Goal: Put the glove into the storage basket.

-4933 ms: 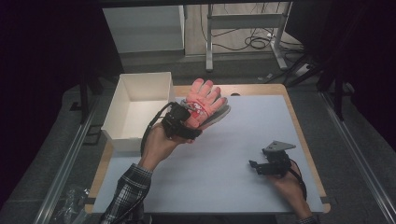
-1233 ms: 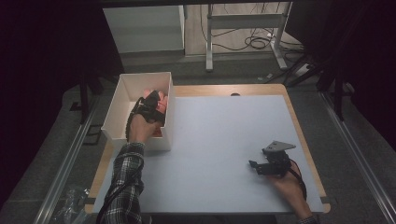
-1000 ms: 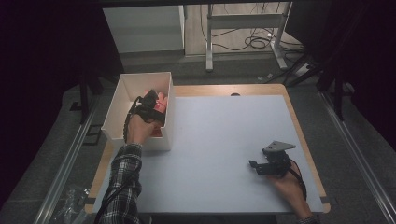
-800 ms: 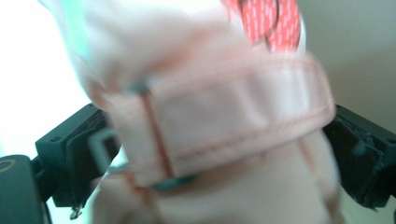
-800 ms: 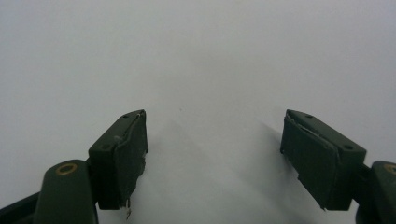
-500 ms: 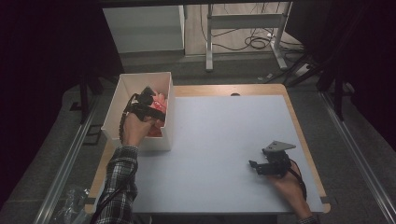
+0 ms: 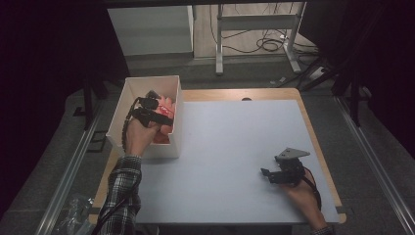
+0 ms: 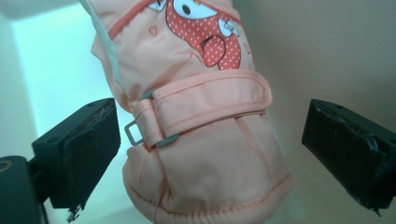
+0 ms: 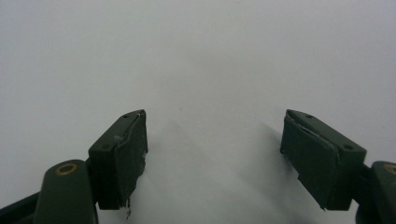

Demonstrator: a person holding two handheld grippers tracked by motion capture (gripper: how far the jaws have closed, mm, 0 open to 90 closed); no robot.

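A pink padded glove (image 8: 201,121) with a red dotted cartoon patch and a strap lies inside the white box (image 7: 147,81) at the table's left back corner. In the high view the glove (image 7: 166,104) shows as pink beside the black jaws. My left gripper (image 8: 210,154) hangs over it, open, with a jaw on each side of the cuff and a gap to the fabric on both. Seen from above, the left gripper (image 7: 157,108) sits within the box's walls. My right gripper (image 7: 268,175) rests low over the white table top near the front right, open (image 9: 212,154) and holding nothing.
The white table top (image 7: 230,142) stretches between the box and the right hand. The box's right wall (image 7: 177,137) stands close to the left hand. Beyond the table are a white cabinet (image 7: 151,29), desk legs and floor cables (image 7: 264,44).
Almost five seconds ago the left gripper held the glove over the table's back edge; now the glove lies in the box with the jaws apart. Over the last second the left hand lifted slightly. The right hand kept still.
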